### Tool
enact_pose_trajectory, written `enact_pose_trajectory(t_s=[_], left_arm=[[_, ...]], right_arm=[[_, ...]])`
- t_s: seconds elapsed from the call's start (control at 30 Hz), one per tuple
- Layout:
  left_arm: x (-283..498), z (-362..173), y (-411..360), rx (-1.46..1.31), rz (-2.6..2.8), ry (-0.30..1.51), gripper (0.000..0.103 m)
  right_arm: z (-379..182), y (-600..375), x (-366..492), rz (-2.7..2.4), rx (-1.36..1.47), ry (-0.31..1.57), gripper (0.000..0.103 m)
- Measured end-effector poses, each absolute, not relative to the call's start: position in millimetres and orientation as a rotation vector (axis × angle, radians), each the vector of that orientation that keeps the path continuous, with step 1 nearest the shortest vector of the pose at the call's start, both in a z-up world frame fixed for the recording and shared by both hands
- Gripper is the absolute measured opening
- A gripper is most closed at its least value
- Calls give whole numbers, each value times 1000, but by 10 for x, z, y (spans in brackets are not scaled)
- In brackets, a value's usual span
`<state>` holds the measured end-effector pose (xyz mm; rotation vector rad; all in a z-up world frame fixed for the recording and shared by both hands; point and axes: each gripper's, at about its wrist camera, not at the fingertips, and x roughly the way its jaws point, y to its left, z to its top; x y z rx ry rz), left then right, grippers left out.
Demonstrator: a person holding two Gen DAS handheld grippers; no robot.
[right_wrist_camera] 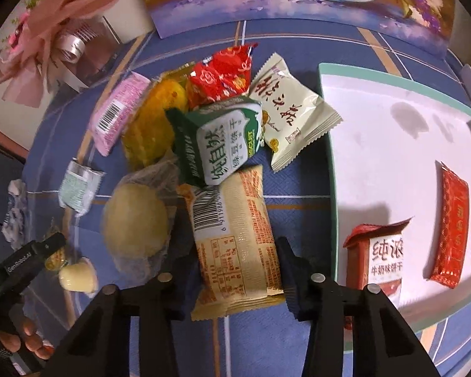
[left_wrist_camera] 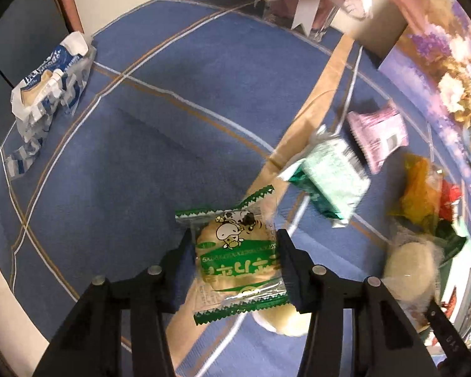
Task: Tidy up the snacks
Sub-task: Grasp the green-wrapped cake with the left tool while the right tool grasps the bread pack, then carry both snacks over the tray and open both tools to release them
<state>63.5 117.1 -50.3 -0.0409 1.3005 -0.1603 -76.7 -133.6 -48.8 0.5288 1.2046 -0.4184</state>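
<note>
My left gripper [left_wrist_camera: 235, 245] is shut on a green-edged rice cracker packet [left_wrist_camera: 235, 264] with a cow cartoon, held above the blue tablecloth [left_wrist_camera: 125, 157]. My right gripper [right_wrist_camera: 235, 251] is shut on a beige barcode snack packet [right_wrist_camera: 232, 235] at the near end of a snack pile. The pile holds a green-white biscuit pack [right_wrist_camera: 219, 141], a cream packet [right_wrist_camera: 289, 113], a red packet [right_wrist_camera: 223, 75], a yellow snack [right_wrist_camera: 154, 125], a pink packet [right_wrist_camera: 116, 113] and a round pastry [right_wrist_camera: 135, 220]. A white tray [right_wrist_camera: 376, 125] on the right holds two red packets [right_wrist_camera: 449, 226].
A crumpled blue-white wrapper [left_wrist_camera: 47, 94] lies at the far left of the table. A teal packet [left_wrist_camera: 329, 176] and a pink packet [left_wrist_camera: 376, 132] lie near the flower picture [left_wrist_camera: 439, 78]. A pink ribboned gift [right_wrist_camera: 53, 37] stands at the back. The left gripper [right_wrist_camera: 25, 264] shows at the right wrist view's lower left.
</note>
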Motion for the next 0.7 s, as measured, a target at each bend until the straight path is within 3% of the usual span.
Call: enact_pose_trajectory(t_s=[0.47,0.7], left_arm=[[203,519,649,-79,-318,1173,51],[-46,758,63,-45,-415,1142,51]], right_arm=[[66,-1505,-1173,-354,653,1039,44],[265,-1725,-1401,-413,652,975,44]])
